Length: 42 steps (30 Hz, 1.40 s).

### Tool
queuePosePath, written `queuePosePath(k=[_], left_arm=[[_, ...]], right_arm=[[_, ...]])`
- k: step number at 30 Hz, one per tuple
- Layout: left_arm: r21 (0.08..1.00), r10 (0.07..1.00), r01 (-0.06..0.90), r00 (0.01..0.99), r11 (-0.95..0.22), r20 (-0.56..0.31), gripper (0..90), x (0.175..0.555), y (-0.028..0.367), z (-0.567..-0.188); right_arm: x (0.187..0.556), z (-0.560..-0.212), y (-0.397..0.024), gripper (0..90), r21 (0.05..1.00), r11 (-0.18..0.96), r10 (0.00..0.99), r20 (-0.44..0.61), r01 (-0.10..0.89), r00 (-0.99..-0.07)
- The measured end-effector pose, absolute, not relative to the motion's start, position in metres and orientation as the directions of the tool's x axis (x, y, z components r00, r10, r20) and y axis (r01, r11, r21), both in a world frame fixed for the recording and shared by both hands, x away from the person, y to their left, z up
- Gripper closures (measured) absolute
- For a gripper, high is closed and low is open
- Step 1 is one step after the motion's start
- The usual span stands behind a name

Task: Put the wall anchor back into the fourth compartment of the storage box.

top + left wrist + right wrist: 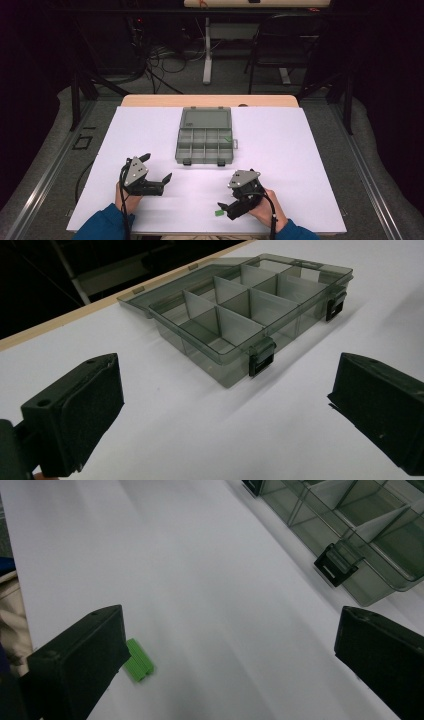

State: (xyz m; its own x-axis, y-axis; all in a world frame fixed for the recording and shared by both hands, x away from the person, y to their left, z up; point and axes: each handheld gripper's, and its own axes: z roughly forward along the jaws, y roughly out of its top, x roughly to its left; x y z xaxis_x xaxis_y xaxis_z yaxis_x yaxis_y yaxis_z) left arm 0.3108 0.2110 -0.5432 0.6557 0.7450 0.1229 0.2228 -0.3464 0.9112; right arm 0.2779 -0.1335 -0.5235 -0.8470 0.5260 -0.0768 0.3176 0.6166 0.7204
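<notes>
A smoky clear compartment box [204, 145] lies open mid-table with its lid folded back. A small green piece [228, 139] rests in one of its right compartments. My left gripper [156, 168] hovers open to the box's front left. In the left gripper view the left gripper [227, 390] faces the box [235, 347] with nothing between its jaws. My right gripper [226, 210] is open near the table's front edge. A small green block [219, 213] lies on the sheet beside it. In the right gripper view this green block [138, 660] sits just by the left jaw of the right gripper [230, 645].
A white sheet [300, 165] covers the table, with a wooden edge [210, 100] at the far side. Two black latches [187, 162] stick out from the box's front wall. Beyond the table are cables, a table leg and a chair [280, 45].
</notes>
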Motion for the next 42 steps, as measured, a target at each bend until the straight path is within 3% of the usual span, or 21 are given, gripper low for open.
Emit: queuePosePath(k=[10,17,29,42], left_arm=[[0.912,0.744,0.222,0.657,-0.345,0.121,0.1,0.311,0.21,-0.544],[0.912,0.742,0.22,0.659,-0.347,0.124,0.1,0.31,0.21,-0.543],[0.911,0.741,0.218,0.66,-0.349,0.126,0.1,0.31,0.209,-0.543],[0.912,0.74,0.218,0.661,-0.348,0.124,0.1,0.31,0.21,-0.543]], right_arm=[[0.277,-0.525,-0.13,0.3,0.713,0.628,0.504,-0.067,0.312,-0.861],[0.278,-0.53,-0.127,6.2,0.699,0.64,0.479,-0.04,0.318,-0.877],[0.276,-0.539,-0.115,44.1,0.657,0.697,0.392,-0.014,0.287,-0.92],[0.275,-0.546,-0.11,66.3,0.628,0.728,0.331,0.031,0.276,-0.943]])
